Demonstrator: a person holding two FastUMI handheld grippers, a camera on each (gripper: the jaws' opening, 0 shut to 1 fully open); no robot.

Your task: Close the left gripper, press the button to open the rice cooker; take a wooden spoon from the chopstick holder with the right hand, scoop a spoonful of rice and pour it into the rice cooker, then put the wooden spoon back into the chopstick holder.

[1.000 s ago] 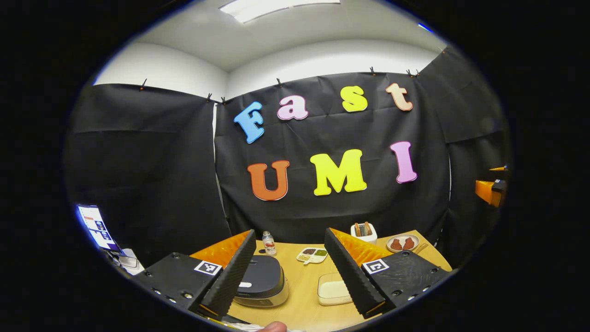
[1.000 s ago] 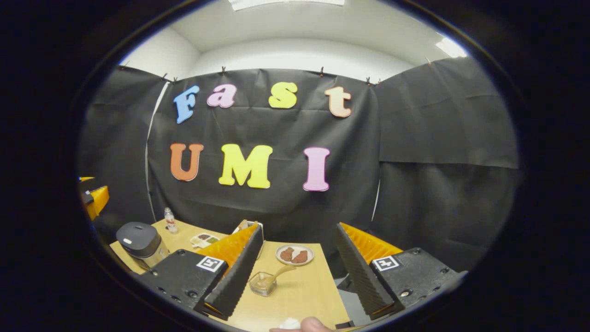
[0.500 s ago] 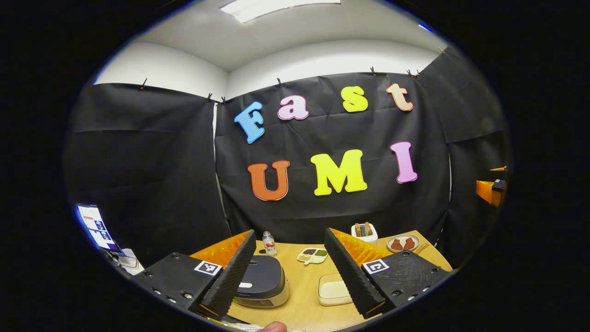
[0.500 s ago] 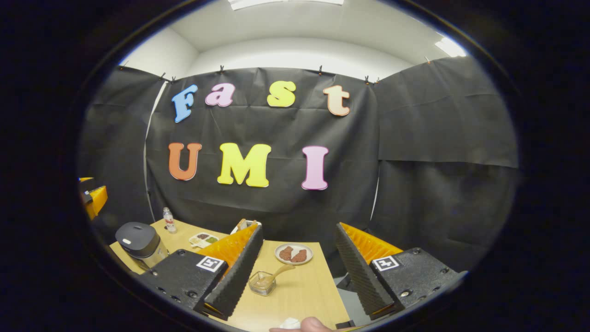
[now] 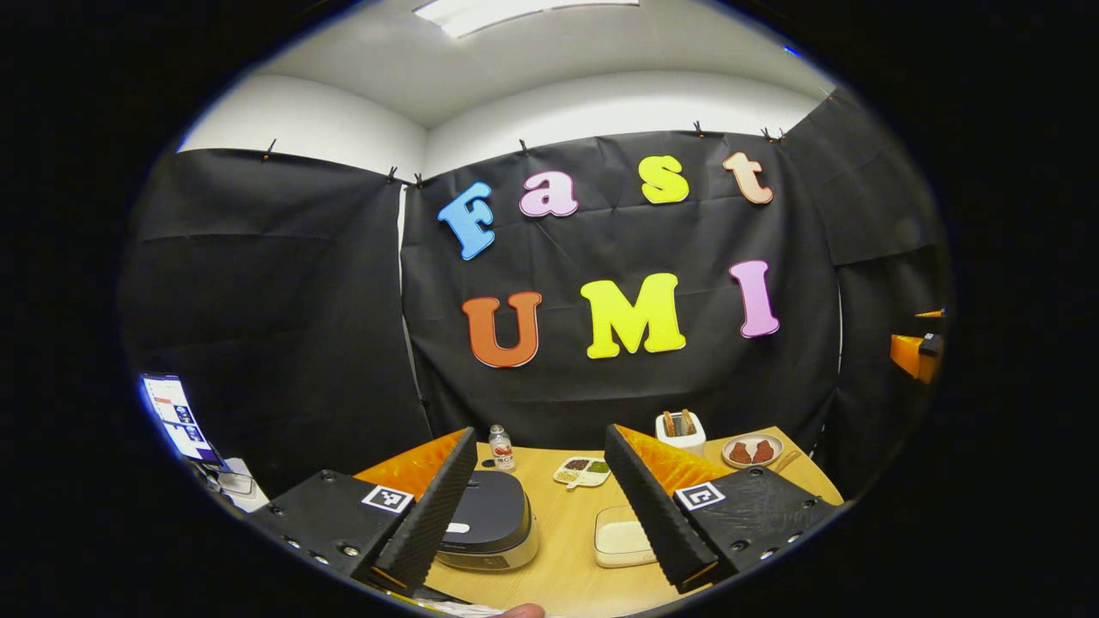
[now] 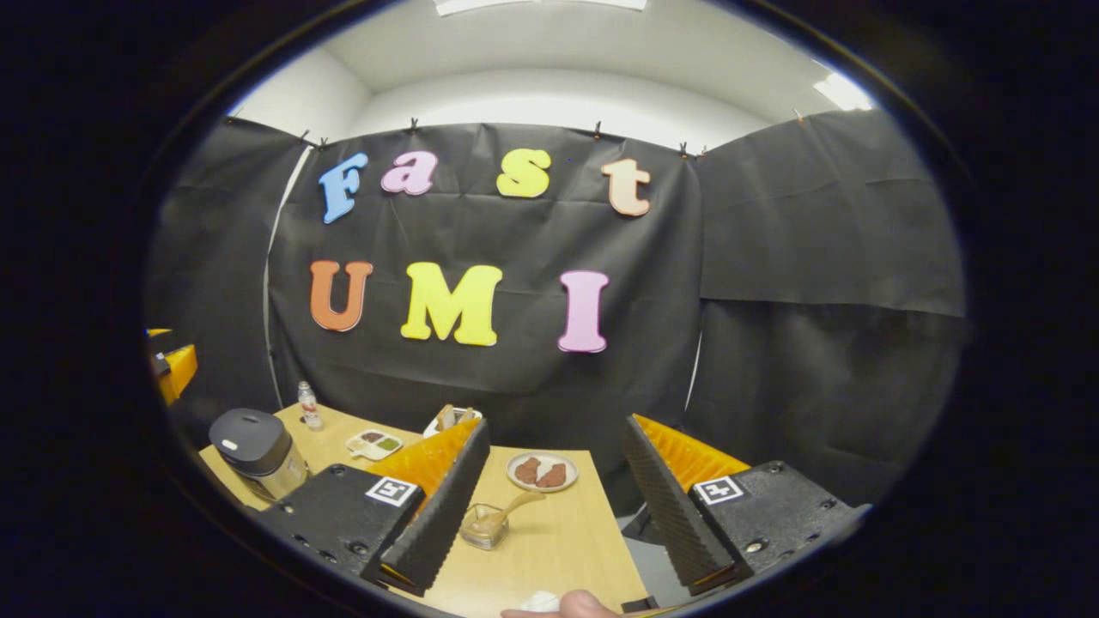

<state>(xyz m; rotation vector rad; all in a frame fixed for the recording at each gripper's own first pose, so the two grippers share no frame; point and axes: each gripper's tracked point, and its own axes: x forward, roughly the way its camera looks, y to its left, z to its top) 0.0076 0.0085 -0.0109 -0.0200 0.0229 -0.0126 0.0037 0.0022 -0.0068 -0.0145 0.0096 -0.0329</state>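
Note:
The rice cooker (image 5: 487, 522) stands on the wooden table (image 5: 562, 571) with its dark lid shut, just beyond my left gripper (image 5: 539, 436), which is open and empty. To its right lies a shallow white tray of rice (image 5: 620, 541). In the right gripper view the cooker (image 6: 253, 442) is far to the left. A wooden spoon (image 6: 513, 506) leans in a small glass holder (image 6: 483, 528) below and ahead of my right gripper (image 6: 556, 427), which is open and holds nothing. The other gripper (image 5: 917, 352) shows at the right edge.
At the back of the table stand a small bottle (image 5: 500, 448), a divided dish (image 5: 581, 469), a toaster (image 5: 681, 429) and a plate of meat (image 6: 541, 470). A screen (image 5: 176, 416) glows at the far left. The table's right edge (image 6: 622, 549) drops to the floor.
Both views have shifted slightly, with the table's things sliding a little up and left in the right gripper view. Both grippers stay open and nothing has been touched.

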